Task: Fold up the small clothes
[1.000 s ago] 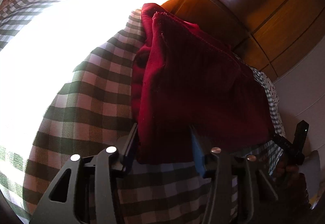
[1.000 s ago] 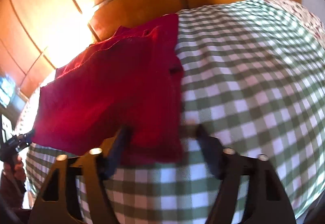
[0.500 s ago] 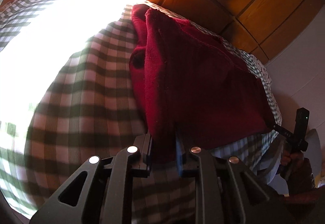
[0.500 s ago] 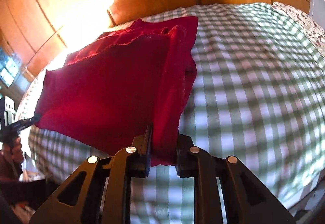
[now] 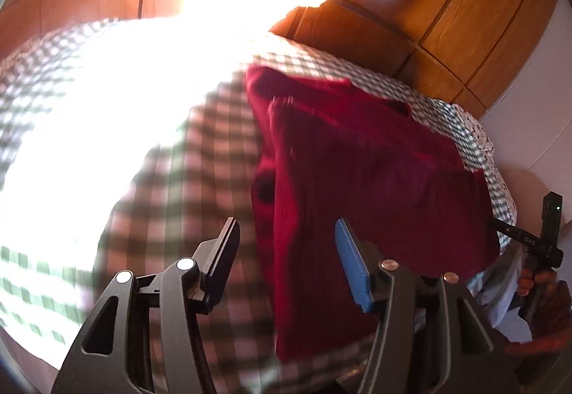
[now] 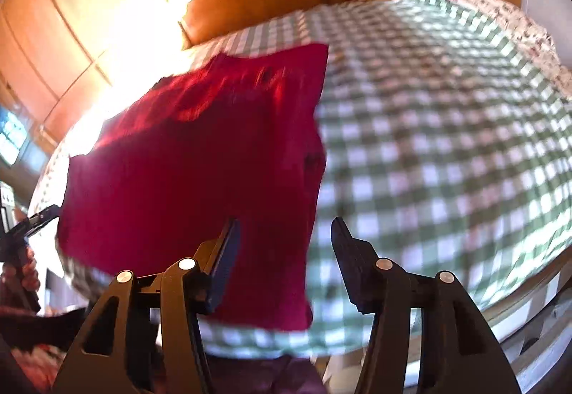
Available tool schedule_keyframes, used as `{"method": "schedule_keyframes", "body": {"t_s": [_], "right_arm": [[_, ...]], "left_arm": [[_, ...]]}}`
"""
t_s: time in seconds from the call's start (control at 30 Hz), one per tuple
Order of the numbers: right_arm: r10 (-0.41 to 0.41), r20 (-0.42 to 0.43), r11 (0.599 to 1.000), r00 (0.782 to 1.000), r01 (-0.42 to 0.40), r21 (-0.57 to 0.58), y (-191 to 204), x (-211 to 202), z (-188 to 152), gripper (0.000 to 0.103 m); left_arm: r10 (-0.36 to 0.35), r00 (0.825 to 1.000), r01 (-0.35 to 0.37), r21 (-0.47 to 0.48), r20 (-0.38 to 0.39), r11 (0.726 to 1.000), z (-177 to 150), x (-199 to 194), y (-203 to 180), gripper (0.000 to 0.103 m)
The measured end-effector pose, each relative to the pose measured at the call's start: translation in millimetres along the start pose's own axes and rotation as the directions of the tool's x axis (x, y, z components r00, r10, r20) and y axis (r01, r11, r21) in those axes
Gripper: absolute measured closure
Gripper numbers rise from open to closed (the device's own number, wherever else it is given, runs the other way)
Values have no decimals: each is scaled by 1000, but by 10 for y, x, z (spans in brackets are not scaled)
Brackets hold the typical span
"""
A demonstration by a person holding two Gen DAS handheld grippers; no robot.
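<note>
i'm looking across a bed [image 6: 447, 151] covered in a green-and-white checked sheet, with wooden panelling [image 5: 447, 18] behind it and hard sunlight washing out the far left of the left view. the dark red garment [image 5: 357, 172] lies on the sheet, one layer already doubled over another, its near edge hanging towards me; in the right view the same red garment [image 6: 186, 172] fills the left half of the bed. i judge one fold is made and at least another, plus squaring the edges, is left; i can't tell what kind of garment it is. the left gripper [image 5: 286, 251] has its fingers spread wide around the near left edge of the cloth, holding nothing that i can see. the right gripper [image 6: 282, 251] is likewise wide apart and empty, with the garment's near right corner between and below its fingers. the left view alone shows the stepped upper layer and a white wall to the right; the right view alone shows the bare sheet stretching right and a floral fabric [image 6: 518, 33] at the far right corner. each view catches the other gripper small at its edge. both are blurred.
</note>
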State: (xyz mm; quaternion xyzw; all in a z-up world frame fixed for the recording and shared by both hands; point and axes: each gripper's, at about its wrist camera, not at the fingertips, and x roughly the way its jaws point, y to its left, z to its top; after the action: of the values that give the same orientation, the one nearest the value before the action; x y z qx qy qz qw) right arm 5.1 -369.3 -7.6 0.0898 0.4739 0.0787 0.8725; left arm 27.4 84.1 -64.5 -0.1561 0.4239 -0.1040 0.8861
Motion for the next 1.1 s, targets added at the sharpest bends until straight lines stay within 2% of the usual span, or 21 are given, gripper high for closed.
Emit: {"method": "schedule_keyframes", "body": {"t_s": [0.1, 0.23, 0.27, 0.33, 0.4, 0.43, 0.47, 0.5, 0.63, 0.8, 0.97, 1.1], "right_arm": [[-42, 34, 999, 999, 43, -14, 10, 122, 217, 51], [-42, 49, 999, 998, 43, -21, 0, 307, 446, 51], [-38, 47, 999, 998, 39, -23, 12, 358, 488, 51], [-30, 42, 999, 999, 31, -30, 31, 440, 554, 51], [-17, 34, 998, 999, 19, -55, 91, 473, 582, 69], [-27, 37, 996, 999, 30, -80, 136, 454, 585, 86], [-33, 43, 995, 999, 37, -94, 170, 418, 577, 93], [-31, 47, 994, 998, 35, -103, 185, 376, 570, 95], [-18, 101, 994, 995, 29, -110, 219, 44, 568, 96], [8, 176, 994, 984, 11, -105, 256, -217, 782, 96], [-9, 217, 996, 976, 28, -84, 310, -22, 1208, 96], [-34, 217, 998, 976, 45, -45, 273, 322, 1575, 97]], "left_arm": [[4, 1000, -5, 18, 12, 1000, 233, 89, 24, 48], [2, 1000, -2, 19, 4, 1000, 433, 322, -25, 50], [-4, 1000, 4, 19, 4, 1000, 446, 349, -51, 56], [-11, 1000, 12, 40, -11, 999, 475, 389, -89, 82], [12, 1000, -12, 58, 1, 998, 485, 388, -149, 95], [5, 1000, -6, 61, 8, 998, 475, 365, -158, 95], [-3, 1000, 2, 64, 19, 998, 463, 337, -178, 95], [-11, 1000, 9, 67, 28, 998, 458, 291, -173, 96], [-47, 996, 42, 71, 71, 997, 430, 54, -150, 96], [-75, 988, 66, 71, 134, 995, 630, -130, -118, 96], [-42, 983, 32, 60, 178, 998, 1050, -13, -116, 96], [14, 985, -19, 29, 169, 999, 1396, 289, -57, 96]]}}
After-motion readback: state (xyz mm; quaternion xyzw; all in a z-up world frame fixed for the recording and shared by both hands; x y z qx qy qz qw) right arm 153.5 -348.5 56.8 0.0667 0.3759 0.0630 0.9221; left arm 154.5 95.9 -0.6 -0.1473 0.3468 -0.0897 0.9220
